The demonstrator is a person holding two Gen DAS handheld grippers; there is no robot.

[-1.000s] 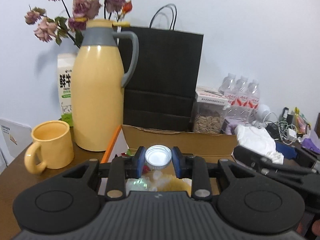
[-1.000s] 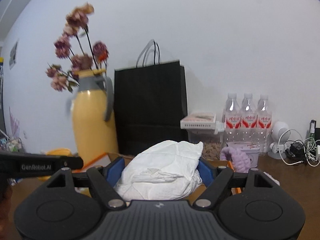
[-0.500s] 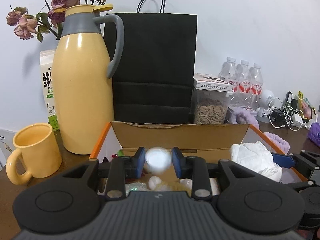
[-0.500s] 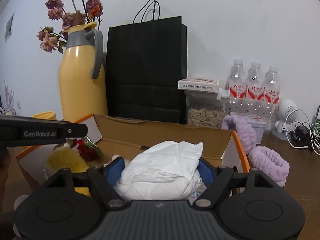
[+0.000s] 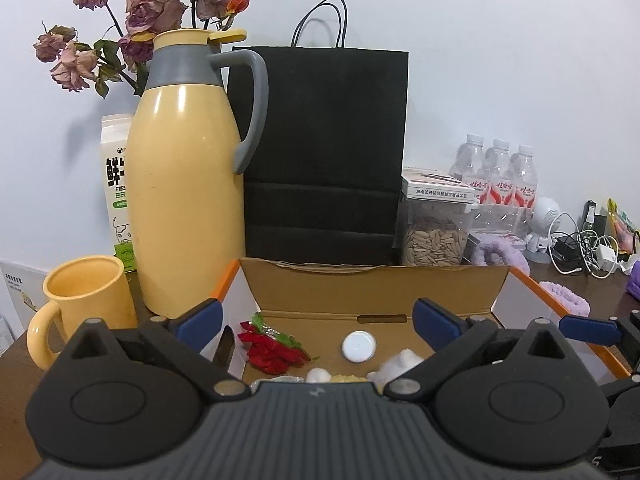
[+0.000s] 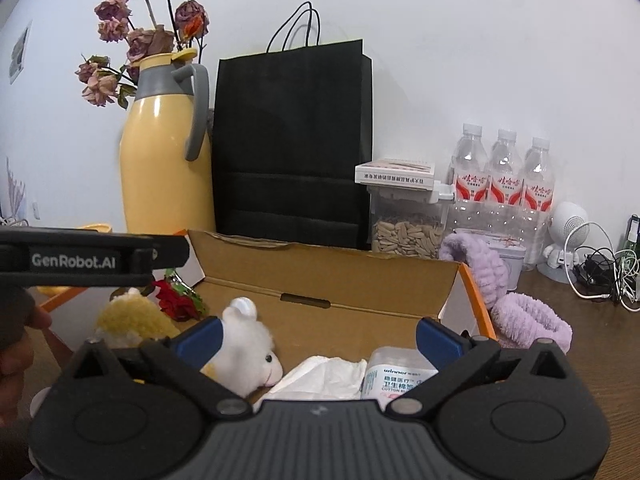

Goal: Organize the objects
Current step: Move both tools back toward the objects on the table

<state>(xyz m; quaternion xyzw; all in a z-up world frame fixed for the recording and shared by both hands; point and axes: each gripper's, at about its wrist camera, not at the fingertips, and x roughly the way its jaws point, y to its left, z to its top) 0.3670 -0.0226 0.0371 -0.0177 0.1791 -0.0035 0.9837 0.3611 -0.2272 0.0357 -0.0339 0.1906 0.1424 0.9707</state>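
An open cardboard box (image 5: 372,286) with orange edges stands in front of me; it also shows in the right wrist view (image 6: 332,276). My left gripper (image 5: 316,318) is open and empty above the box. A small white-lidded jar (image 5: 359,346) lies on the box floor beside a red flower (image 5: 272,350). My right gripper (image 6: 318,338) is open and empty over the box's right part. Below it lie a white crumpled cloth (image 6: 320,378), a cotton swab pack (image 6: 396,376) and a white plush toy (image 6: 248,344).
A yellow thermos (image 5: 188,184), a yellow mug (image 5: 80,300) and a milk carton (image 5: 116,188) stand left of the box. A black paper bag (image 5: 324,152), a seed container (image 5: 436,232), water bottles (image 6: 504,184), purple headbands (image 6: 528,324) and cables (image 6: 608,272) stand behind and right.
My left gripper opened and the white-lidded jar dropped onto the box floor. My right gripper opened and the white cloth now lies in the box.
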